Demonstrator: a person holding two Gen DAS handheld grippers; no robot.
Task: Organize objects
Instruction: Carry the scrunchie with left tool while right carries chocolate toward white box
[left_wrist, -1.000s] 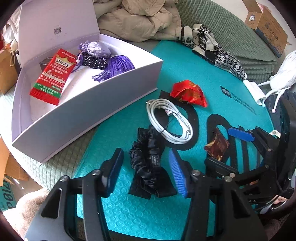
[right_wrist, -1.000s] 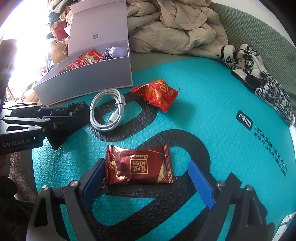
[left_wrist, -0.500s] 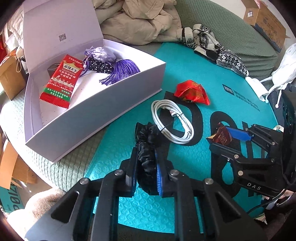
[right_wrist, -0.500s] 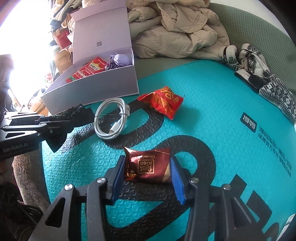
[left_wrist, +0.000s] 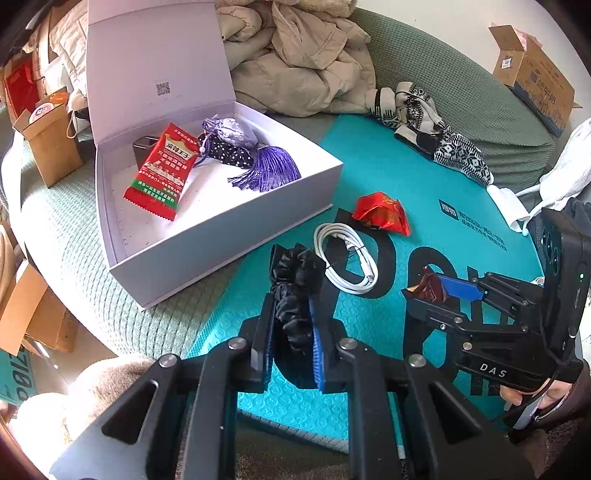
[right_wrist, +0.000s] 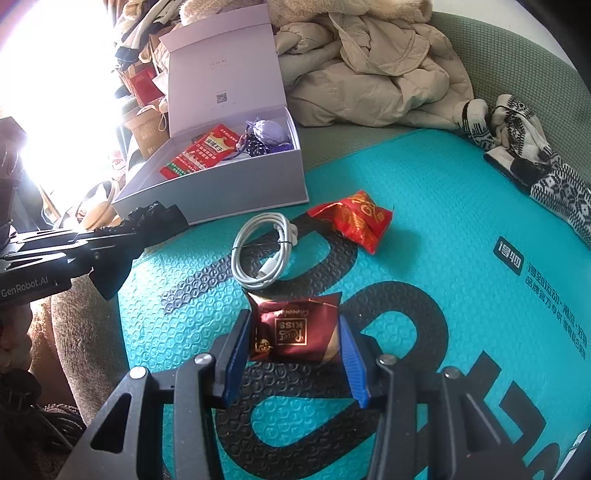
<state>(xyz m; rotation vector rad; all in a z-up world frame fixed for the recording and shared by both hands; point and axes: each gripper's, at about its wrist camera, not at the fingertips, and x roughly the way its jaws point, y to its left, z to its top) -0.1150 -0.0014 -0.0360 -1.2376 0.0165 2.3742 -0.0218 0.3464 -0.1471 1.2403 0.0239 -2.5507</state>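
Scrunchie (left_wrist: 293, 291) and chocolate packet (right_wrist: 293, 330), previously on mat (right_wrist: 424, 206), now lifted.

The dark red foil chocolate wrapper (right_wrist: 294, 329), at six o'clock in the right wrist view, reads "KISS" in a gold frame, upside down, with "Chocolate" in script above. At nine o'clock, the black left gripper (right_wrist: 155, 218) body carries "GenRobot.AI". In the left wrist view, at four o'clock, the black right gripper (left_wrist: 424, 291) body bears "DAS".
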